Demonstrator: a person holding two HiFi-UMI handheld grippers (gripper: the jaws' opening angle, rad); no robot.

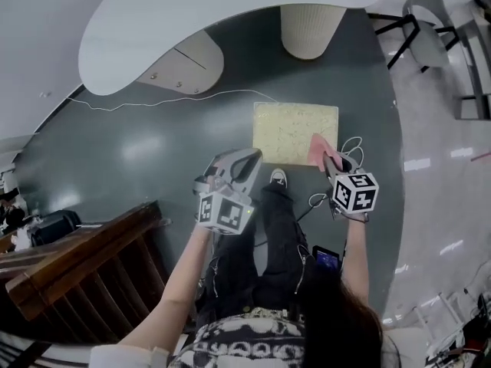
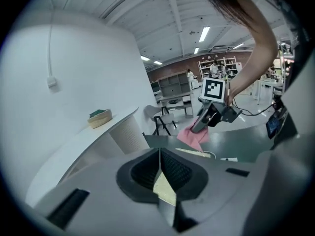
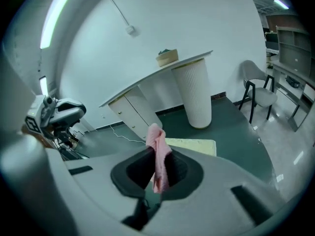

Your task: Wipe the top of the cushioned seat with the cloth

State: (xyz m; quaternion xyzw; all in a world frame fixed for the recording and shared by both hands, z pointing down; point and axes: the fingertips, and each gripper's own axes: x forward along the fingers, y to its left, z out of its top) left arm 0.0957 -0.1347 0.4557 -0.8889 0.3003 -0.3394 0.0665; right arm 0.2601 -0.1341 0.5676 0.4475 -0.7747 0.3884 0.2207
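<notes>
Pinching a limp pink cloth [image 3: 158, 144] in the right gripper [image 3: 156, 170] over the flat, square, pale-yellow cushioned seat [image 1: 288, 133]. Holding the left gripper [image 2: 160, 170] with ribbed black jaws pressed together, empty.

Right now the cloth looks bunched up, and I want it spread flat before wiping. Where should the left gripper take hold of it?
Probably the loose end of the cloth that pokes out past the tips of the right gripper, coming in from the left. That end hangs free as a narrow fold. The left gripper is shut, so open it first.
</notes>
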